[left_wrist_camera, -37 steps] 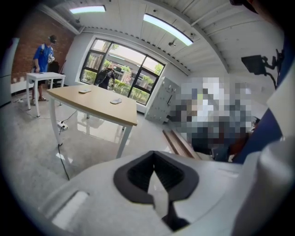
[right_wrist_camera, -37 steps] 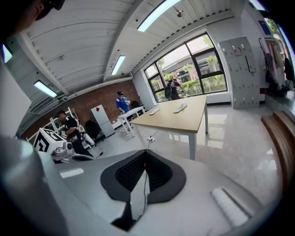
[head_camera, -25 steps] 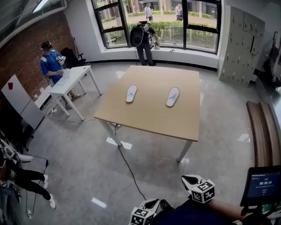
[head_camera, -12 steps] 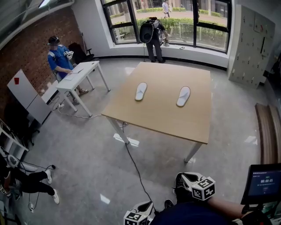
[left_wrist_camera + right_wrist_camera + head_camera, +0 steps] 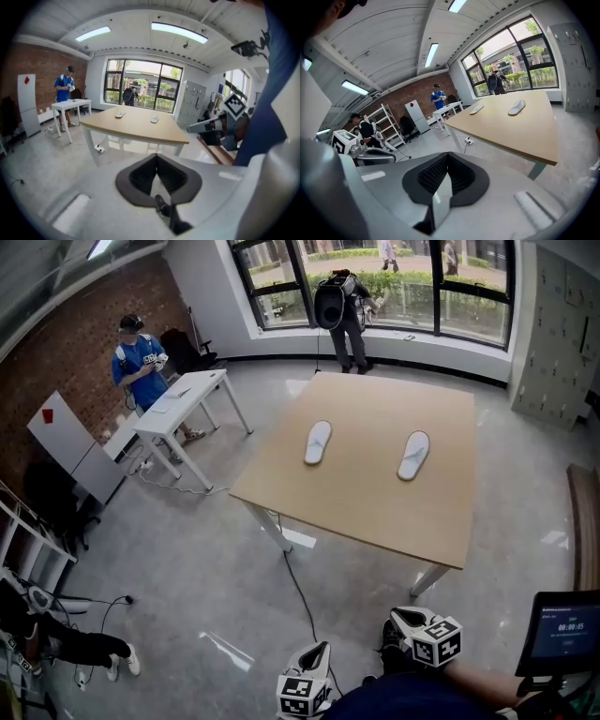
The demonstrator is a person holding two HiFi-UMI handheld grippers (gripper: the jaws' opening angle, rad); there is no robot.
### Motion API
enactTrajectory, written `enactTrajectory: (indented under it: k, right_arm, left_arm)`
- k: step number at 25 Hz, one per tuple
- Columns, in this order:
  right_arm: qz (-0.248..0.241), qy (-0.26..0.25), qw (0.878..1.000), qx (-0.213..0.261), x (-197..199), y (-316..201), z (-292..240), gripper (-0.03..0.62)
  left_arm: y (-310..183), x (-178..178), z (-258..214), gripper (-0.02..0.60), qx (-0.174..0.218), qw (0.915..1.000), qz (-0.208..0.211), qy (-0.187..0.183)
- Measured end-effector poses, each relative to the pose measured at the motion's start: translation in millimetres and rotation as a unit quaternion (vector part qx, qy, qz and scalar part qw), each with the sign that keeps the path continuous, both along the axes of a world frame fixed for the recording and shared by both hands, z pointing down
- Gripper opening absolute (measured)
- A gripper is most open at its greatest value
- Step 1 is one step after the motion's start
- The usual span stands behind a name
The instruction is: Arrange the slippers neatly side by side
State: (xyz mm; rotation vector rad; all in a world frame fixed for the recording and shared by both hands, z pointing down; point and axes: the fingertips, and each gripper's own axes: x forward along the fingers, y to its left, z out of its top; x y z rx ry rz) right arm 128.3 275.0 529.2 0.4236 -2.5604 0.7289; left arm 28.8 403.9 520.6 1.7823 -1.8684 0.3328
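So we're standing well back from the table (image 5: 375,512) here, which is why both claws just hang low near our body. The left claw (image 5: 317,654) is clenched with nothing in it. The right claw (image 5: 401,619) is the same deal, pinched closed on air. No point opening up from this far out, we reckon. Both white slippers lie on the table far ahead of the claws. The left slipper (image 5: 318,442) is out in front of the left claw and the right slipper (image 5: 413,455) is in front of the right claw. They point roughly the same way but sit well apart. Our guess is one needs sliding over beside its mate once we get within reach.
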Motion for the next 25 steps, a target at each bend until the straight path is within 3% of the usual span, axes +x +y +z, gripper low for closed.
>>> enactTrajectory:
  k: [2, 6, 9, 17, 25]
  right_arm:
    - [-0.004, 0.0, 1.0, -0.01, -8.1, -14.7, 4.1, 0.011]
    - [-0.032, 0.002, 0.999, -0.015, -25.1, -39.8, 5.3, 0.011]
    - [-0.044, 0.001, 0.999, -0.009, -38.0, -63.2, 3.6, 0.011]
    - [-0.055, -0.014, 0.998, -0.01, -63.3, -204.0, 2.7, 0.011]
    - [-0.059, -0.028, 0.998, -0.017, -75.5, -208.5, -3.2, 0.011]
  left_arm:
    - [-30.8, -6.5, -13.5, 0.005, 0.017, 0.9997, -0.018, -0.003]
    - [-76.5, -15.0, -18.1, 0.003, 0.034, 0.9964, -0.054, 0.057]
    - [-100.9, -17.8, -15.9, 0.003, 0.029, 0.9947, -0.059, 0.08]
    - [-226.5, -38.6, -9.4, 0.003, 0.017, 0.9934, -0.087, 0.074]
    - [-233.9, -40.9, -21.0, 0.004, 0.024, 0.9949, -0.078, 0.059]
